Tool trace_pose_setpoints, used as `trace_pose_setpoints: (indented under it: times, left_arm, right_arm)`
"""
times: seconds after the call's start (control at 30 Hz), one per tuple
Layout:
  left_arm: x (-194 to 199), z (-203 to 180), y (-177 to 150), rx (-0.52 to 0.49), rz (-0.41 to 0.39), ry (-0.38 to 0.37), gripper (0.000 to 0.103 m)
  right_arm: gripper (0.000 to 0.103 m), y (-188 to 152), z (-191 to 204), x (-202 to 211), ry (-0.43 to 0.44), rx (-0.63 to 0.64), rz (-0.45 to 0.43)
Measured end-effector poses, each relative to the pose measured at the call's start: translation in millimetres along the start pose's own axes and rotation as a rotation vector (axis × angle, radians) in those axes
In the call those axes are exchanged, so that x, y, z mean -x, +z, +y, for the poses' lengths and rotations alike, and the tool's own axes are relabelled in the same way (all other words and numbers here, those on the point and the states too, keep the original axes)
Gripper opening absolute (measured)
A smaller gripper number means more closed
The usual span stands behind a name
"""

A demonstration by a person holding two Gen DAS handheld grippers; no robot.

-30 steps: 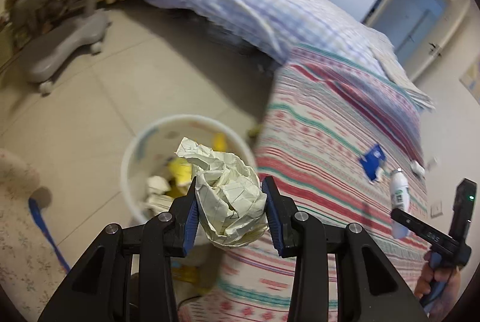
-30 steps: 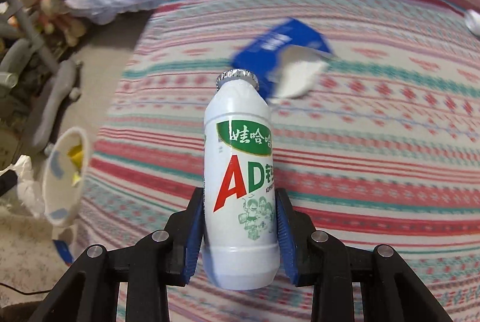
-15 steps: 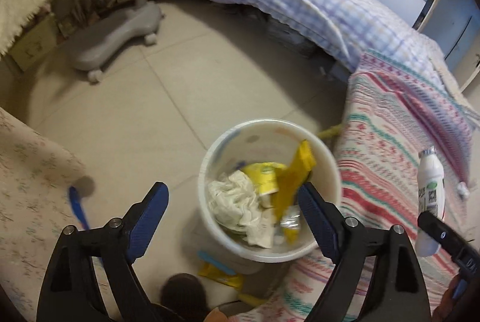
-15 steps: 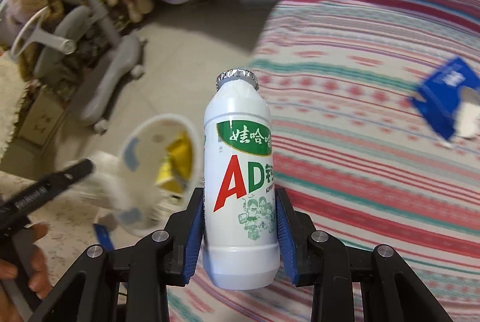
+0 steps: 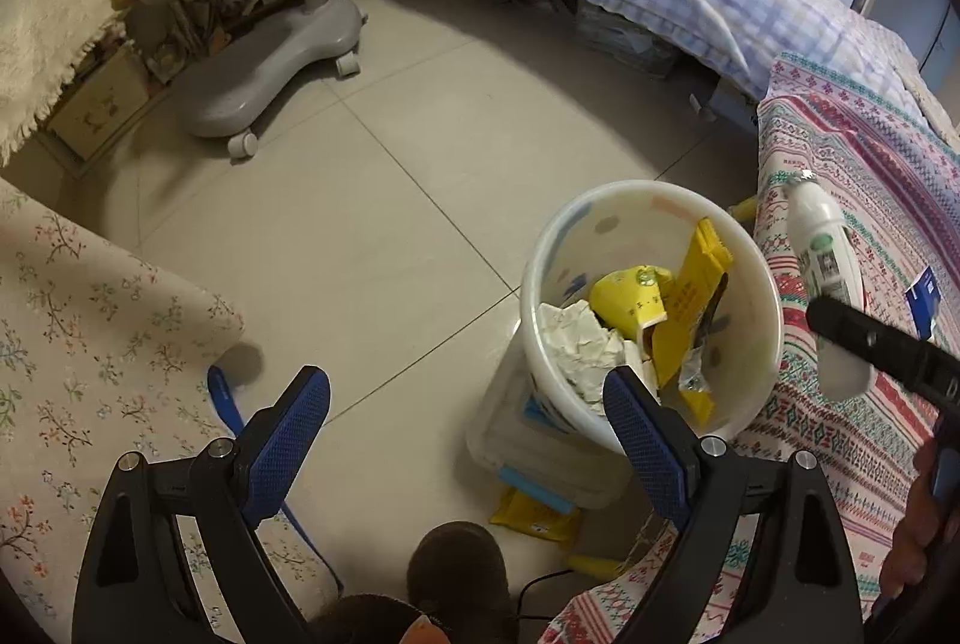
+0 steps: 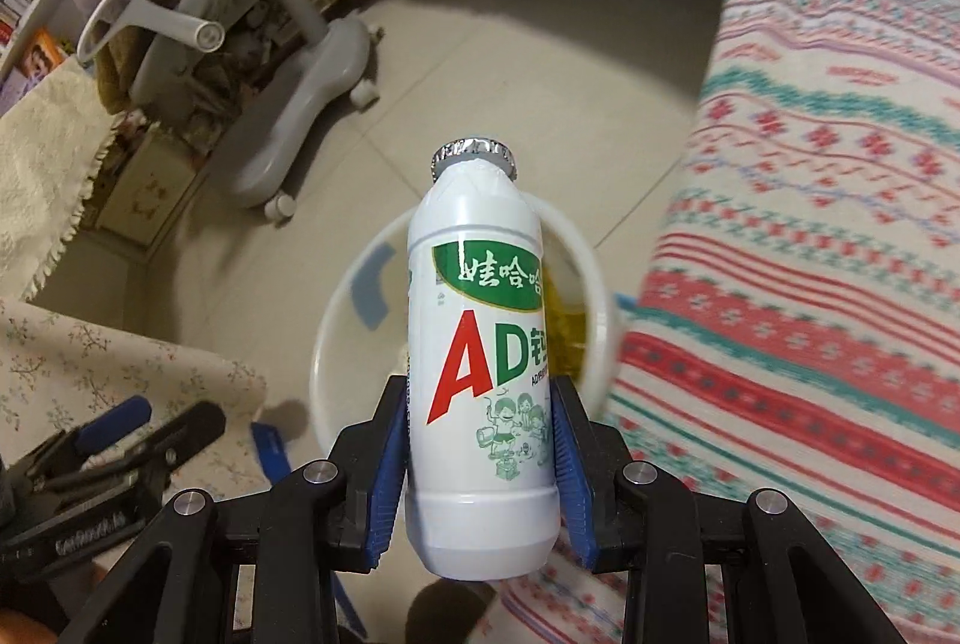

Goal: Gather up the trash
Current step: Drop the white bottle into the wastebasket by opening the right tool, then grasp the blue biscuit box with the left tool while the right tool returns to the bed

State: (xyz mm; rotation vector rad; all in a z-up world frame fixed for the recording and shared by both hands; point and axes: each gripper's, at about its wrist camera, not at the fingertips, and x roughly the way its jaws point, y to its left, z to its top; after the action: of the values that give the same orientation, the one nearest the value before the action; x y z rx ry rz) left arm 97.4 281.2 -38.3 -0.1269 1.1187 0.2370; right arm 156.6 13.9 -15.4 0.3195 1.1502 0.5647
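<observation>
A white trash bin [image 5: 762,344] stands on the tiled floor beside the bed; crumpled paper [image 5: 576,344] and yellow wrappers [image 5: 684,308] lie in it. My left gripper [image 5: 468,392] is open and empty, left of the bin and above the floor. My right gripper [image 6: 477,434] is shut on a white AD milk bottle [image 6: 480,344], held upright over the bin [image 6: 336,344]. In the left wrist view the bottle [image 5: 825,248] hangs at the bin's right rim.
A striped bedspread [image 5: 852,176] hangs right of the bin, with a blue carton [image 5: 924,290] on it. A grey wheeled chair base [image 5: 270,68] stands at the back left. A floral cloth [image 5: 90,332] covers the left. A yellow wrapper [image 5: 534,515] lies by the bin's foot.
My left gripper opened and the crumpled paper dropped into the bin; it then drew left. My right gripper carried the bottle from over the bed to above the bin.
</observation>
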Motion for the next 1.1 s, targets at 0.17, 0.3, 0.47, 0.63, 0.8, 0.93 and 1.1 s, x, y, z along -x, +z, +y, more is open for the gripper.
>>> trace_pose_setpoints:
  times: [0.17, 0.3, 0.47, 0.63, 0.8, 0.93, 1.1]
  left_arm:
    - [2.5, 0.0, -0.5, 0.006, -0.001, -0.015, 0.094]
    - [8.2, -12.7, 0.4, -0.007, 0.006, -0.066, 0.094]
    - [14.1, -44.9, -0.2, -0.056, 0.010, -0.115, 0.094]
    - [19.7, -86.6, -6.1, -0.105, 0.033, -0.168, 0.094]
    - [30.3, -131.3, -13.6, -0.178, 0.027, -0.200, 0.094]
    - [36.9, -168.9, -21.1, -0.233, 0.027, -0.217, 0.094]
    - [42.5, -218.7, -28.8, -0.312, 0.022, -0.230, 0.094]
  right_arm:
    - [0.066, 2.6, -1.3, -2.4, 0.046, -0.035, -0.017]
    - [0.069, 3.0, -6.1, 12.8, -0.006, -0.026, -0.035]
    - [0.081, -3.3, -26.2, 46.8, -0.117, -0.035, -0.076]
    - [0.087, -9.7, -54.9, 87.6, -0.248, -0.059, -0.107]
    - [0.093, -22.4, -92.2, 135.9, -0.313, -0.104, -0.163]
    - [0.094, -34.1, -119.6, 166.2, -0.352, -0.147, -0.188]
    - [0.096, -52.4, -155.0, 198.6, -0.406, -0.202, -0.211]
